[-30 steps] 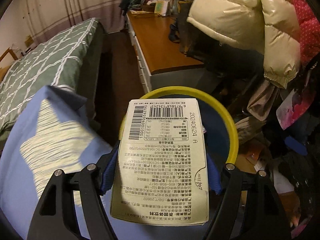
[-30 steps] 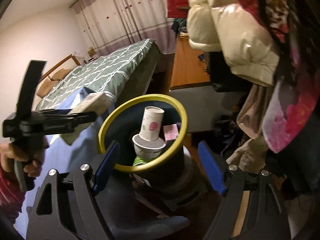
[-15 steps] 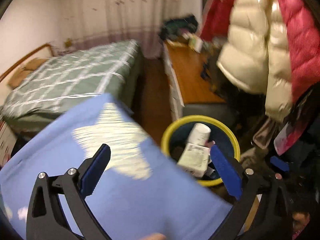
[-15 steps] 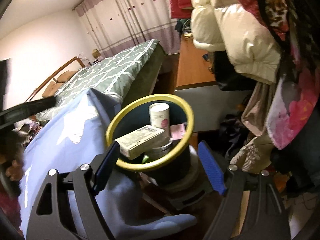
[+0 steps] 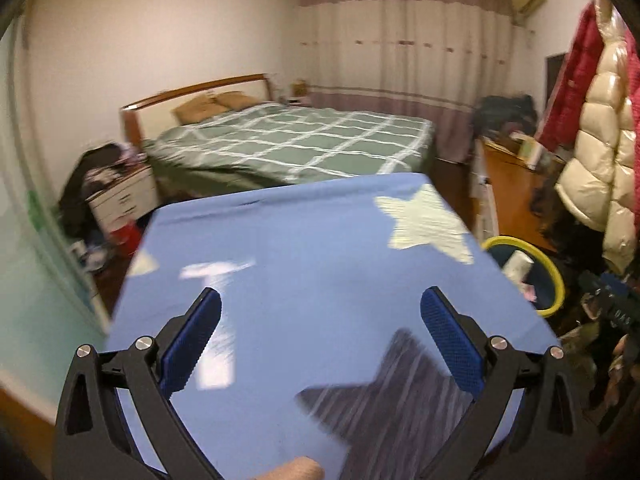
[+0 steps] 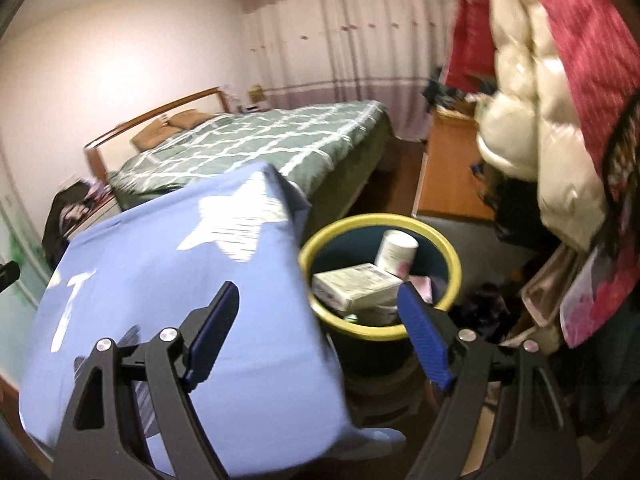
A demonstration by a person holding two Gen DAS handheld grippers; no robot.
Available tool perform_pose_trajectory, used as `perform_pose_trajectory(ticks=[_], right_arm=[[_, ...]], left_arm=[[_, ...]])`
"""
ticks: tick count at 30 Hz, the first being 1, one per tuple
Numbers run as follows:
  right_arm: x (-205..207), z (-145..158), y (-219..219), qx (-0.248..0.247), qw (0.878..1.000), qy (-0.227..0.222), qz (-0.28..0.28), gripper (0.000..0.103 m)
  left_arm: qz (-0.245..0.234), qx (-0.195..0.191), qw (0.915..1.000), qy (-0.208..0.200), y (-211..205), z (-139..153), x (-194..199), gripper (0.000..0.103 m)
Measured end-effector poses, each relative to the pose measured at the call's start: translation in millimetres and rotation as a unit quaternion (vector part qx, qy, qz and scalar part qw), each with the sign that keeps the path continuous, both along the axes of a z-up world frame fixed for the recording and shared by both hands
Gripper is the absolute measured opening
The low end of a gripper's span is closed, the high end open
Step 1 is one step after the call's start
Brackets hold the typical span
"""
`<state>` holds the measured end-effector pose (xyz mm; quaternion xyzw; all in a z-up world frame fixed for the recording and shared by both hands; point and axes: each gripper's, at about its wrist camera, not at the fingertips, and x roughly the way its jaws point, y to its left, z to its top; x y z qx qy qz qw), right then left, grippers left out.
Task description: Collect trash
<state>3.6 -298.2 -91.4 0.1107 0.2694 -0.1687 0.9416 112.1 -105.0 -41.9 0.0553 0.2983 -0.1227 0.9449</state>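
Observation:
A dark trash bin with a yellow rim (image 6: 448,252) stands on the floor beside the blue table; it also shows at the right of the left wrist view (image 5: 554,276). Inside lie a white printed carton (image 6: 354,286) and a white cup (image 6: 396,250). My left gripper (image 5: 320,340) is open and empty above the blue star-print tablecloth (image 5: 304,264). My right gripper (image 6: 316,340) is open and empty, hovering over the table's corner, just in front of the bin.
A green checked bed (image 5: 288,144) lies beyond the table. A wooden desk (image 6: 452,168) and hanging puffer jackets (image 6: 532,120) crowd the right side. Clothes clutter the floor right of the bin. A white drawer unit (image 5: 124,196) stands at left.
My left gripper opened and dropped the white carton into the bin, then swung left over the table. My right gripper drew back slightly and tilted up.

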Motion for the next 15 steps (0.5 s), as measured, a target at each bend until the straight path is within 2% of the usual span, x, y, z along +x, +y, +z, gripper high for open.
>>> perform_pose_trajectory(ticks=[2, 8, 15], right_arm=[[-3, 6, 11, -0.007, 1.0, -0.009, 0.006, 0.079], [-12, 18, 29, -0.016, 1.0, -0.015, 0.017, 0.082], [-24, 23, 38, -0.022, 0.999, -0.024, 0.021, 0.084]], left_arm=[[0.024, -0.011, 0.9996, -0.008, 28, 2, -19, 0.098], [0.066, -0.042, 0.9964, -0.033, 71, 5, -61, 0.098], [0.077, -0.053, 0.9949, -0.037, 80, 3, -78, 0.098]])
